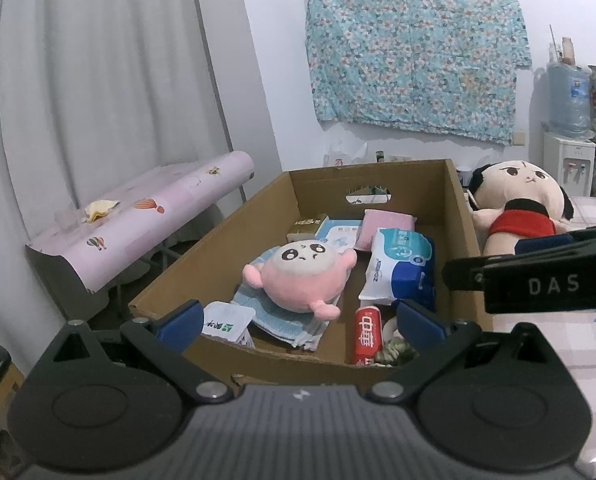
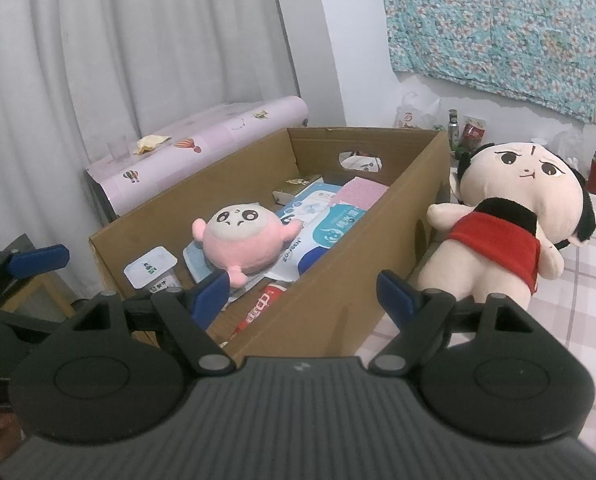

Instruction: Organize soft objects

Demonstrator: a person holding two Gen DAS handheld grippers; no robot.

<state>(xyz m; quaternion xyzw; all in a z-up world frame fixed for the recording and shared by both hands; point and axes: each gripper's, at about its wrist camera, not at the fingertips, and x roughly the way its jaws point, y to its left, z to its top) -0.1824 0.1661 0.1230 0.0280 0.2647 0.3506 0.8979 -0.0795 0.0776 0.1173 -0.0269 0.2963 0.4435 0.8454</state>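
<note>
Left wrist view: my left gripper (image 1: 299, 322) jaws apart, empty, over cardboard box (image 1: 214, 248). Pink plush (image 1: 299, 274) lies on folded towel (image 1: 286, 320) inside. Wipes pack (image 1: 397, 268) reads "ZOYBEN". Right gripper (image 1: 537, 276) marked "DAS".

Right wrist view: right gripper (image 2: 301, 292) jaws apart, empty. Big doll (image 2: 509, 216), red top, outside box on checked cloth (image 2: 581, 300).

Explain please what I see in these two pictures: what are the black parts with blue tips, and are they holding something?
A person holds one tool in each hand; each carries a camera looking along its two blue-tipped fingers. One picture is from the left tongs, the other from the right tongs. Both are open and hold nothing. Ahead is a cardboard box with a pink plush toy, a wipes pack and other small items. The big doll sits outside the box, on the checked cloth.
</note>
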